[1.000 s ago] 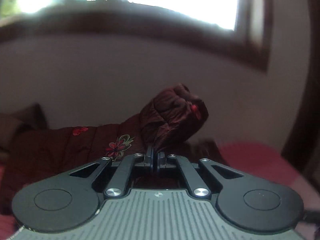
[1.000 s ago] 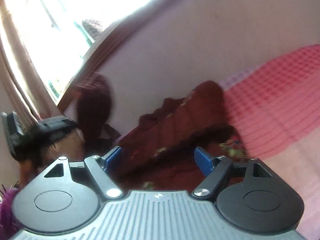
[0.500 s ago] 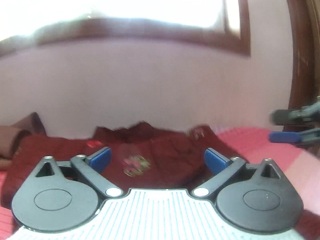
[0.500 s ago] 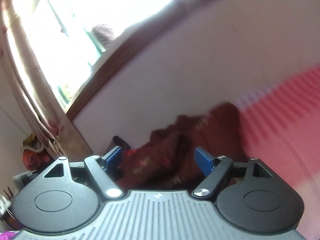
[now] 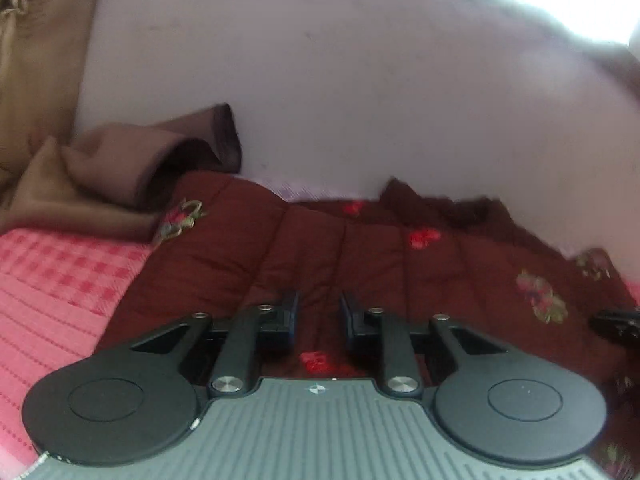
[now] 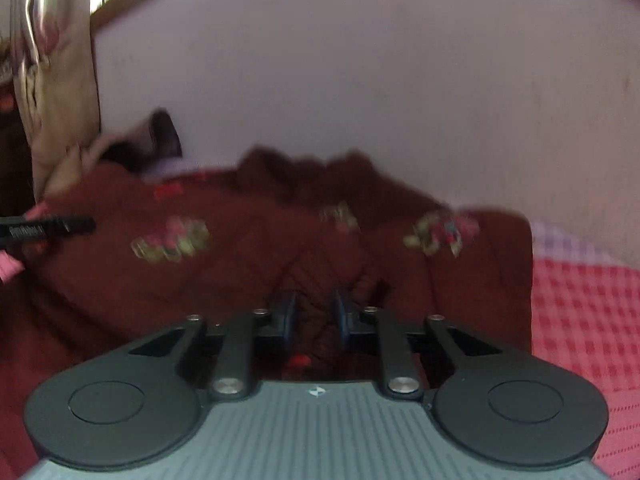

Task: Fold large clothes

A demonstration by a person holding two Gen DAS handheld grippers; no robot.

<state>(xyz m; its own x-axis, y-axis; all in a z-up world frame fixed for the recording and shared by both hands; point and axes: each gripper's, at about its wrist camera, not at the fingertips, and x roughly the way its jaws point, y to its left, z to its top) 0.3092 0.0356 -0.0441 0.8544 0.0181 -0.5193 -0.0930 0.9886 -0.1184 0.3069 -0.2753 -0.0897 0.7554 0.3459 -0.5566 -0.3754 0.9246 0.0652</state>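
Quilted maroon jacket with embroidered flowers (image 5: 360,256) is spread on the pink checked woven bedspread (image 5: 60,280). Its puffy cloth is bunched between both narrowly parted, closing grippers, left gripper (image 5: 319,316) and right gripper (image 6: 313,312); whether pinched cannot be told.

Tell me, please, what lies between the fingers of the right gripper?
A bunched fold of the dark red quilted garment fills the gap of the right gripper, whose jaws have just been closing. The right wrist view shows it.
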